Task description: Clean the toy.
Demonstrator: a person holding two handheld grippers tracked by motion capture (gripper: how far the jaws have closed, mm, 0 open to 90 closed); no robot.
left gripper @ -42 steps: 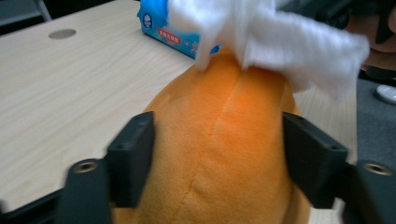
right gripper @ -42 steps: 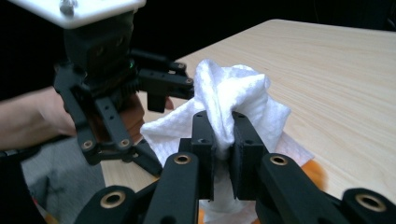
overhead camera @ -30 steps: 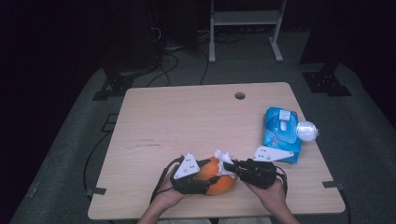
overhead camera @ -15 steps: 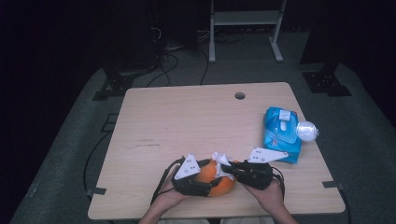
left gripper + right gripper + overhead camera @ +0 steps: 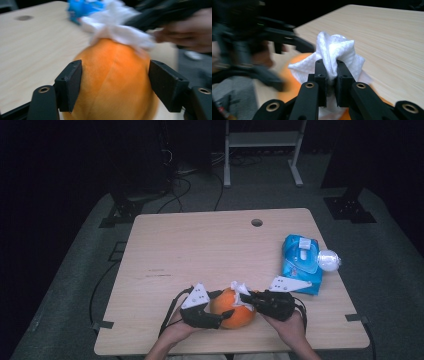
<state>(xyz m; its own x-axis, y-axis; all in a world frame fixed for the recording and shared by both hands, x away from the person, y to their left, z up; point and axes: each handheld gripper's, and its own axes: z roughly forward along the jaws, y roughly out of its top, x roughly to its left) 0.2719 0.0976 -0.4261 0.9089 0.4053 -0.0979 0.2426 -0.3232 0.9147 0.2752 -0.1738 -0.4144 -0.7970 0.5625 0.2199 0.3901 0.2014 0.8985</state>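
Note:
An orange ball-like fruit (image 5: pixel 231 308) sits near the table's front edge, and my left gripper (image 5: pixel 223 316) is shut on it, one jaw on each side of the fruit (image 5: pixel 113 82). My right gripper (image 5: pixel 248 299) comes in from the right and is shut on a crumpled white wipe (image 5: pixel 335 56). The wipe (image 5: pixel 239 291) lies on top of the fruit, and the wipe (image 5: pixel 117 30) covers the fruit's upper right in the left gripper view. The fruit (image 5: pixel 294 75) shows blurred under the wipe.
A blue wipes packet (image 5: pixel 301 262) lies at the table's right side, with a pale round object (image 5: pixel 328 260) beside it. A small round hole (image 5: pixel 257 222) marks the wooden table (image 5: pixel 200 250) at the back. A metal stand (image 5: pixel 260 150) is on the floor behind.
Both grippers and the fruit have stayed in nearly the same place; the right gripper with the wipe has shifted slightly over the fruit's top.

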